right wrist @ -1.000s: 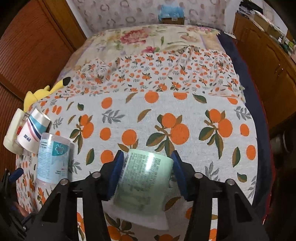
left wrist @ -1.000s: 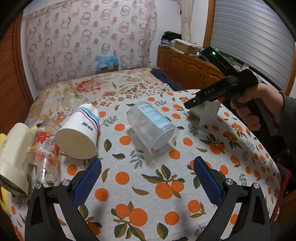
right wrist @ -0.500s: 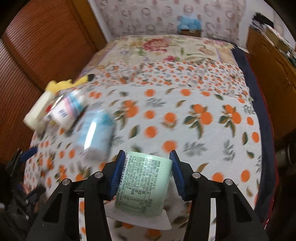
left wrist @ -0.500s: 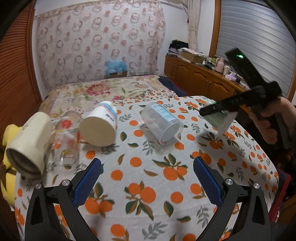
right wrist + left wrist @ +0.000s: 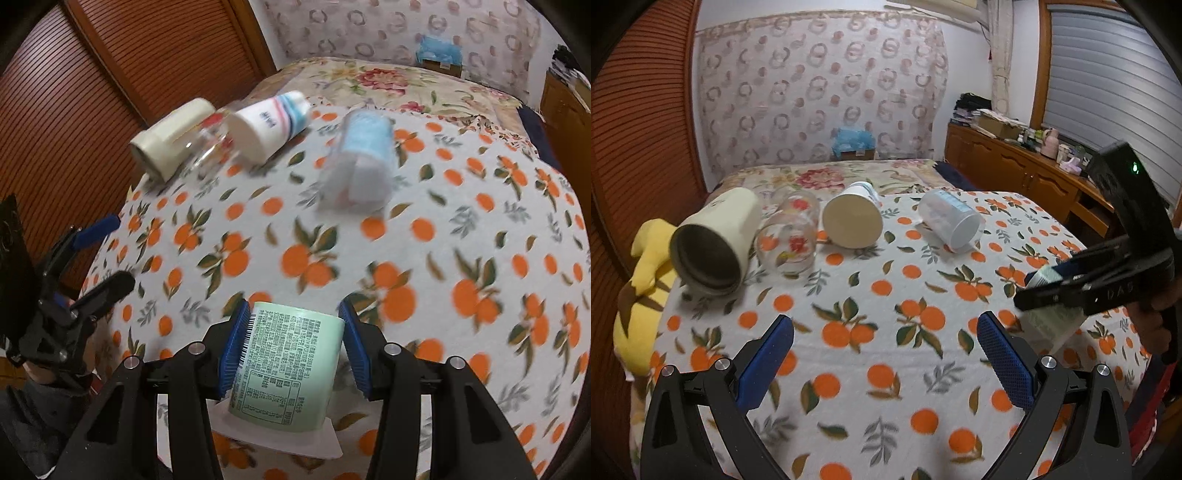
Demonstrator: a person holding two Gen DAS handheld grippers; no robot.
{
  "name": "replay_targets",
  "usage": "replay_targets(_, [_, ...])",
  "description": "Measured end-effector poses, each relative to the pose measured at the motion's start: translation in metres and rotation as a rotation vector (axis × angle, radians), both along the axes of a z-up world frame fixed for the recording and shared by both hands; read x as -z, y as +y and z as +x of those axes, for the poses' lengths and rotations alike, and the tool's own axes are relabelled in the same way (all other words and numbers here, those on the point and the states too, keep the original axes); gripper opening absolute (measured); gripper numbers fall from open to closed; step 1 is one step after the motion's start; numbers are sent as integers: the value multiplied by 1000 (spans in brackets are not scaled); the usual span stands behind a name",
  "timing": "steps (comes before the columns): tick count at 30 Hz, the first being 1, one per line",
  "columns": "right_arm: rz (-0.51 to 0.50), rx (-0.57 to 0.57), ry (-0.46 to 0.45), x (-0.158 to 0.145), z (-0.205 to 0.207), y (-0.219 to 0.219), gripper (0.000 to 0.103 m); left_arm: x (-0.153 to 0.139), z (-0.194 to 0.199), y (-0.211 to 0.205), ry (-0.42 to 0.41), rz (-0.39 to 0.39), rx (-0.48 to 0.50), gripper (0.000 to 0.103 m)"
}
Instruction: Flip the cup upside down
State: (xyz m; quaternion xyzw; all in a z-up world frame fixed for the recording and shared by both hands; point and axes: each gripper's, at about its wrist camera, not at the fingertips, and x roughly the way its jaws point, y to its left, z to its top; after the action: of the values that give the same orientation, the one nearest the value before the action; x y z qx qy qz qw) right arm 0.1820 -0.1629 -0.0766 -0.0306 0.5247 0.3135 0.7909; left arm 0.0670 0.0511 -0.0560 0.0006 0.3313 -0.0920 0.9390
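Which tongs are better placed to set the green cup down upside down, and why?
Right. The right tongs already clamp the green cup above the tablecloth. The left tongs are open, empty and off to the side.

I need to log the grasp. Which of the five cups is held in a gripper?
The green-labelled cup, clamped between the right gripper's blue pads. The other four lie on their sides, untouched.
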Motion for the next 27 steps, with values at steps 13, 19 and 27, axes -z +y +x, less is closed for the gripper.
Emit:
replay_targets(13, [26,50,-123,-14,-14,-10,62,-11,-17,3,-17,4,-9,95])
replay_targets(19, [59,122,-295,-29,-41,-45,64,-17,-7,-14,-1,10,17,95])
replay_targets(27, [63,234,-464,-18,-76,-89,89,-16,16,-53,70,-17,69,91])
